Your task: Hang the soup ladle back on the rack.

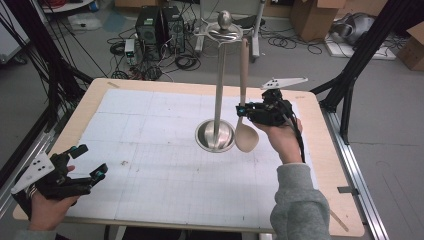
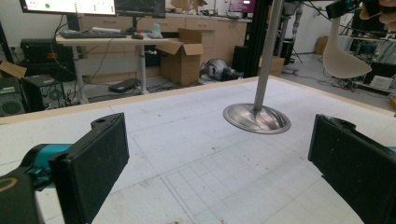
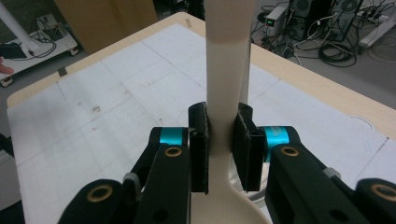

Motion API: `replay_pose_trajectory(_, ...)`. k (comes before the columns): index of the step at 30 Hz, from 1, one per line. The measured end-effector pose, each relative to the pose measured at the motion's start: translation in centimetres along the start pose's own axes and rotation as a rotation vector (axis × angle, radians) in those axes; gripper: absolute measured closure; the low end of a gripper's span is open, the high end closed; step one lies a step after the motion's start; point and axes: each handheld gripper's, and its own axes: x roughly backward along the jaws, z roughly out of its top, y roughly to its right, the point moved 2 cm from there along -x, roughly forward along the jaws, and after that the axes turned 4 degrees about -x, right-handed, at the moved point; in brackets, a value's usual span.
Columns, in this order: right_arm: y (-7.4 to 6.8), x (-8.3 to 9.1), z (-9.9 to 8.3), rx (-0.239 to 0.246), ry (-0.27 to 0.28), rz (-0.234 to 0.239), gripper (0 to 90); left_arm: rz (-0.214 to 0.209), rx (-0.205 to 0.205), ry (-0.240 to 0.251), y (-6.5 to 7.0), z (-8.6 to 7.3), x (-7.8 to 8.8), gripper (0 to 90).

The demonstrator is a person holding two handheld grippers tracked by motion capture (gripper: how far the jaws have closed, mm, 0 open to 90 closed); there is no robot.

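- A cream-coloured spoon (image 1: 246, 134) hangs upright beside the pole of a steel utensil stand (image 1: 215, 135), its handle running up to the ring at the stand's top and its bowl low, just right of the round steel base.
- In the right gripper view, the spoon (image 3: 226, 70) fills the gap between the two black jaws, which are pressed against either side of its handle just above where it widens into the bowl.
- The right gripper (image 1: 243, 112), held level by a hand in a grey sleeve, is clamped on the spoon's lower handle; its grey three-cornered plate juts up behind it and its cable trails down past the wrist.
- The stand rises from the far middle of the table (image 1: 90, 102), whose white gridded mat (image 1: 150, 150) covers most of the light wooden top.
- The left gripper (image 1: 91, 162) rests in the person's hand at the near left corner of the table, well apart from the stand, its jaws standing wide with nothing between them.
- From the left gripper view, those two jaws frame bare mat, with the stand's base (image 2: 256, 118) beyond and the spoon's bowl (image 2: 344, 59) hanging at upper right.
- Computer towers (image 1: 159, 25), tangled cables and cardboard boxes sit on the floor behind the table.
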Motion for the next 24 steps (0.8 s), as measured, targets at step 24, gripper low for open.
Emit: replay_pose_trajectory(24,-0.9,-0.9,0.0,0.042,0.069,-0.096,48.6,-0.006,0.002,0.005,0.0,0.1,-0.3,5.6)
